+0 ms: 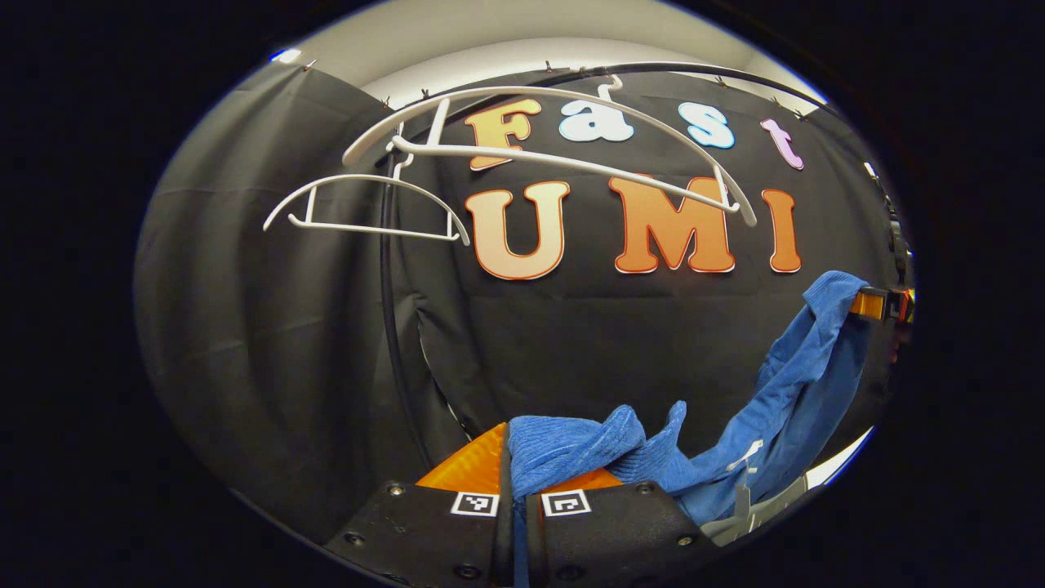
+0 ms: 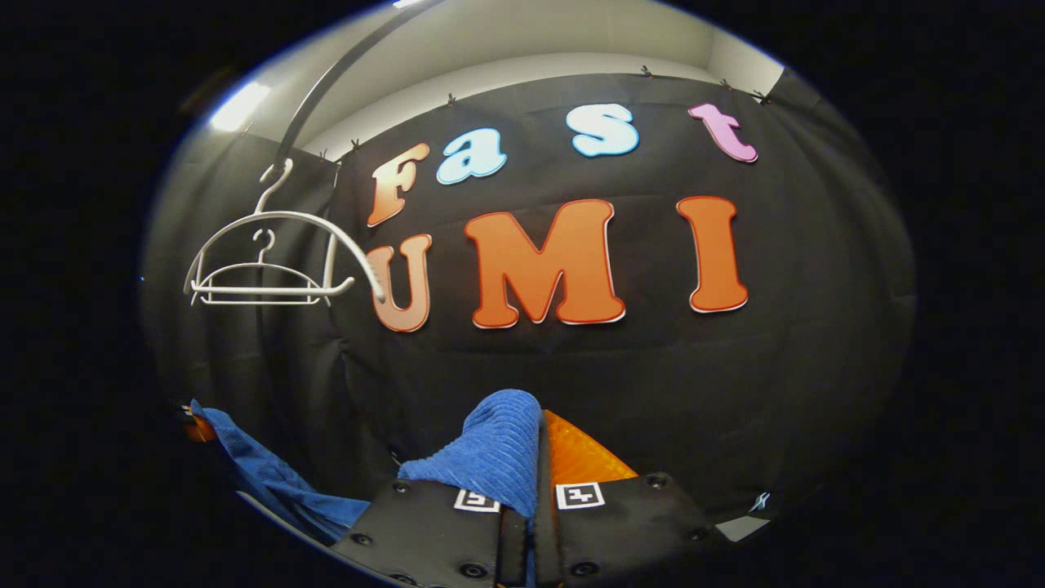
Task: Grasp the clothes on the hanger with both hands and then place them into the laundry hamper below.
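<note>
Below the bare hangers (image 1: 522, 155), both my tongs (image 1: 513, 457) (image 2: 535, 457) pinch the blue garment (image 1: 759, 408), which I judge needs lowering into the hamper

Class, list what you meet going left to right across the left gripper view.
Small white hanger → black vertical pole → large white hanger → blue garment → other gripper at the far right edge.

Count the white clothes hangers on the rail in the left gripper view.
2: a large near hanger across the upper middle, and a smaller far hanger lower left of it. Both bare; more may hang outside this view.
</note>
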`<control>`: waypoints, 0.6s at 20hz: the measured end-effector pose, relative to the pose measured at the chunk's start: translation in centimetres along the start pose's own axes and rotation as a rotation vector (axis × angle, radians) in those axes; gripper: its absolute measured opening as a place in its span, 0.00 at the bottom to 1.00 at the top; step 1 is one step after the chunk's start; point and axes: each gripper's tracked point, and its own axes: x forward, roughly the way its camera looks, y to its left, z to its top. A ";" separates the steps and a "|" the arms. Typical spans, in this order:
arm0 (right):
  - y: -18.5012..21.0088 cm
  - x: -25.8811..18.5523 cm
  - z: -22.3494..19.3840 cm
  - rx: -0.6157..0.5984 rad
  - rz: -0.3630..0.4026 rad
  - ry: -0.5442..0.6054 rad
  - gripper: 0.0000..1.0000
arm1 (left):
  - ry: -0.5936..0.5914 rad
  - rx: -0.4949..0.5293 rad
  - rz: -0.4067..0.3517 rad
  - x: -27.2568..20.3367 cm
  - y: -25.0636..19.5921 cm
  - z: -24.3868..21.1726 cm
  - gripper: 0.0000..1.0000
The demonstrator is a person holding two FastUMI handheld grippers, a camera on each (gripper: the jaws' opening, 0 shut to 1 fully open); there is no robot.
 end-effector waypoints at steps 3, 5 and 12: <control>4.0 0.1 -1.7 0.039 0.089 0.052 0.17 | 0.011 -0.029 -0.025 0.5 -1.6 -0.7 0.06; 7.0 -0.2 -4.5 0.112 0.147 0.132 0.17 | 0.033 -0.056 -0.060 1.4 -2.9 -2.1 0.06; 12.4 -1.0 -21.6 0.169 0.216 0.528 0.18 | 0.345 -0.152 -0.181 2.4 -7.4 -14.1 0.06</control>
